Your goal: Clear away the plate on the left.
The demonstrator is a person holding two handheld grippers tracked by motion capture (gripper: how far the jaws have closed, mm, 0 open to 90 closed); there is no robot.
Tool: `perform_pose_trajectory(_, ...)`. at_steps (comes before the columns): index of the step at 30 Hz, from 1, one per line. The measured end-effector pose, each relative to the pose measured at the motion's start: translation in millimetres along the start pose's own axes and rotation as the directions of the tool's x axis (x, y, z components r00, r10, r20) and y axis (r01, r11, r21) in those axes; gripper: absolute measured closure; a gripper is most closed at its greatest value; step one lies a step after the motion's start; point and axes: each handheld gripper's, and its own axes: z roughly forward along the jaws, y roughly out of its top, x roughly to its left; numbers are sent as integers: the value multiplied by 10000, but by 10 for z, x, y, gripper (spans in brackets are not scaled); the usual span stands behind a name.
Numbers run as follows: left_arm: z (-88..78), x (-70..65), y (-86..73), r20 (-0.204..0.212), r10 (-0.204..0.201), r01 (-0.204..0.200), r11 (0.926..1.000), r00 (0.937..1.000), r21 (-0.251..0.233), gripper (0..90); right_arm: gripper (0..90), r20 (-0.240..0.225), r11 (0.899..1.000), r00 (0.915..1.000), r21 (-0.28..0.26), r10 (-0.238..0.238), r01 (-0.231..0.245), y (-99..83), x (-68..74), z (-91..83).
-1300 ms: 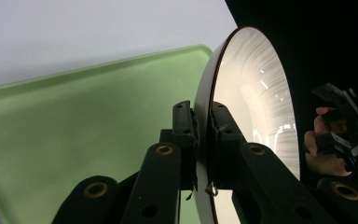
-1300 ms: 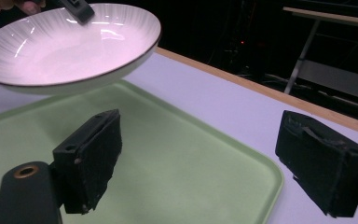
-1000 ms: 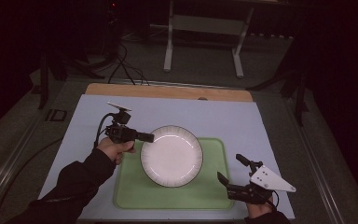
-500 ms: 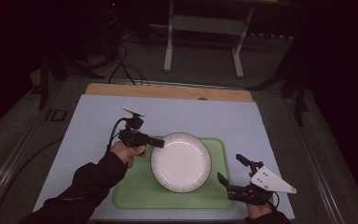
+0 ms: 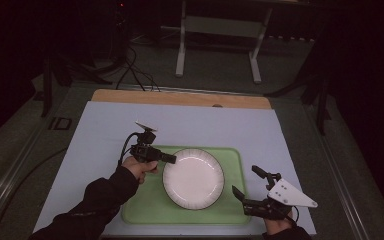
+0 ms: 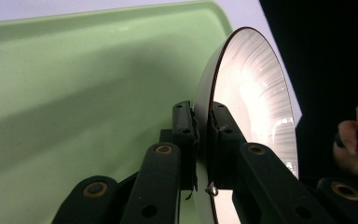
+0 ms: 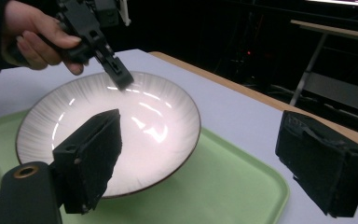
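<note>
A white plate (image 5: 193, 178) with a dark rim sits over the middle of a green tray (image 5: 145, 210). My left gripper (image 5: 170, 159) is at the plate's left edge. In the left gripper view it (image 6: 204, 126) is shut on the rim of the plate (image 6: 251, 93), with the tray (image 6: 74, 84) behind. My right gripper (image 5: 247, 182) stands open at the tray's right front corner, apart from the plate. In the right gripper view its jaws (image 7: 209, 163) are spread wide before the plate (image 7: 144, 112). The left gripper (image 7: 119, 77) pinches the far rim there, above the tray (image 7: 233, 186).
The tray lies on a pale blue mat (image 5: 280, 135) that covers the table. A wooden strip (image 5: 180, 97) runs along the far edge. Beyond it stand a metal frame (image 5: 217, 45) and cables (image 5: 130, 70) on the dark floor.
My left gripper has carried the plate to the right and nearer to me, from the tray's far left part to its middle. The right gripper has stayed put and open.
</note>
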Motion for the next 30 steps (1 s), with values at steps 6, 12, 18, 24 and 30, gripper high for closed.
perform_pose_trajectory(6, 81, 142, -28, -139, -383, 384, 9992, 9992, 92, 826, 143, -60, 10000, 10000, -36, -41, 40, -1, 4, 3)
perform_pose_trajectory(12, 144, 229, -62, -503, -491, 500, 9986, 9975, 172, 825, 143, -41, 10000, 10000, -18, -61, 61, -3, 3, 6)
perform_pose_trajectory(18, 163, 301, -85, -582, -720, 730, 9972, 9957, 146, 822, 143, -38, 10000, 10000, 24, -29, 29, -7, 1, 12)
perform_pose_trajectory(24, 180, 329, -75, -648, -714, 725, 9973, 9953, 144, 825, 143, -31, 10000, 10000, 97, 6, -6, -11, -3, 18)
perform_pose_trajectory(30, 214, 376, -70, -735, -711, 735, 9968, 9948, 308, 831, 143, -12, 9999, 10000, 139, 15, -15, -14, -7, 22)
